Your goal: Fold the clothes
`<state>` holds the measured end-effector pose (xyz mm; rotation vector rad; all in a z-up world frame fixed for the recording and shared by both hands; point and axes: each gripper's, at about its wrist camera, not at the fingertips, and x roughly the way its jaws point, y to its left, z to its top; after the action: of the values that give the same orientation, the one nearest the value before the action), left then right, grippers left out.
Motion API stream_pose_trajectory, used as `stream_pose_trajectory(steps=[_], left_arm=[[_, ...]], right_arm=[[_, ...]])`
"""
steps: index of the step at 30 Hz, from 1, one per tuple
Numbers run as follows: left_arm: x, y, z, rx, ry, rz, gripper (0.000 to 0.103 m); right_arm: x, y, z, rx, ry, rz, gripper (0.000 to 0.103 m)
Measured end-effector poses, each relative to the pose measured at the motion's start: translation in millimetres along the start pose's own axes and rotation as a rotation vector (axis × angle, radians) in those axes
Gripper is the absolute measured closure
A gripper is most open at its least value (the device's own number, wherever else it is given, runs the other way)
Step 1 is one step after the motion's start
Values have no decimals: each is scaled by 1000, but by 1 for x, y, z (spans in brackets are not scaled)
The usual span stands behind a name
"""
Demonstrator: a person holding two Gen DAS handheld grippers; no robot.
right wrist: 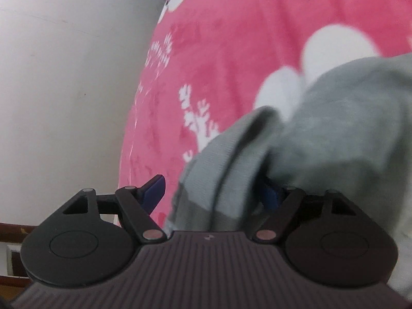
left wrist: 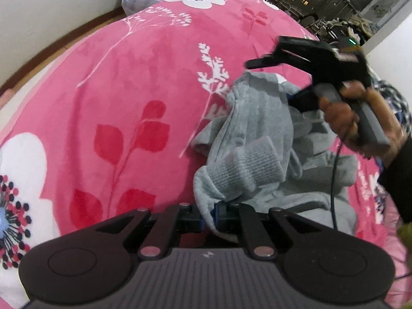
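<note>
Bed: a pink blanket (left wrist: 123, 82) with white and red flowers and leaves covers it; a pale wall (right wrist: 64, 77) runs along its far side.
Garment: a grey sweater (left wrist: 260, 139) lies crumpled on the blanket, at the right of the left wrist view, one ribbed cuff (left wrist: 255, 164) uppermost in the heap.
Left tool (left wrist: 215, 212): jaws drawn narrow and clamped on a fold at the near edge of the sweater; the cloth bunches up right between the blue pads.
Right tool (right wrist: 213, 193): jaws stand wide apart. A ribbed grey edge of the sweater (right wrist: 226, 170) lies in the gap between them. The left blue pad (right wrist: 154, 188) is clear of the cloth; the right one is partly covered by it, and whether it presses cannot be told.
Hand: a person's hand (left wrist: 342, 113) grips the right tool's handle above the sweater, a cable (left wrist: 334, 180) hanging from it.
</note>
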<state>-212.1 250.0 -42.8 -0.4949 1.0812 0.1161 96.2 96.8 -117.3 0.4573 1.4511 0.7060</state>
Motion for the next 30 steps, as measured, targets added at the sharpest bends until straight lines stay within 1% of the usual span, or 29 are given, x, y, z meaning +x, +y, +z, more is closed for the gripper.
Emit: stream_pose_trajectory(steps=[2, 4, 6, 7, 9, 11, 13, 15, 16, 19, 21, 23, 26, 27, 30], left_arm=[[-3, -4, -6, 17, -5, 24, 95], [-12, -11, -7, 27, -25, 45, 96], [-30, -21, 0, 52, -81, 40, 97], [-39, -26, 3, 64, -109, 38, 97], [-59, -38, 15, 82, -167, 19, 97], [-86, -55, 34, 95, -254, -39, 97], [-112, -75, 52, 123, -346, -109, 97], [-138, -101, 66, 179, -439, -201, 97], [-152, -119, 74, 221, -490, -257, 97], [-183, -173, 85, 320, -589, -447, 97], [-198, -205, 85, 376, -623, -574, 97], [-213, -241, 85, 434, -629, -727, 97], [-232, -289, 82, 510, -617, -928, 97], [-237, -302, 82, 534, -613, -980, 97], [-249, -336, 81, 587, -590, -1121, 97]], right_arm=[[17, 2, 2, -7, 14, -40, 45], [21, 4, 2, -10, -5, -59, 66], [1, 3, -1, 11, -74, 22, 74], [-13, 2, -2, 25, -117, 71, 77], [-55, 0, -7, 67, -230, 195, 78], [-107, -2, -12, 91, -356, 297, 79], [-168, -8, -17, 116, -492, 396, 79], [-238, -15, -30, 120, -649, 500, 80], [-274, -16, -39, 104, -731, 537, 80], [-372, -18, -76, 34, -948, 571, 80], [-445, -20, -112, -26, -1115, 576, 80], [-501, -20, -145, -67, -1240, 561, 80], [-580, -14, -202, -144, -1434, 471, 80], [-604, -10, -222, -178, -1489, 447, 80], [-657, 7, -272, -282, -1628, 364, 80]])
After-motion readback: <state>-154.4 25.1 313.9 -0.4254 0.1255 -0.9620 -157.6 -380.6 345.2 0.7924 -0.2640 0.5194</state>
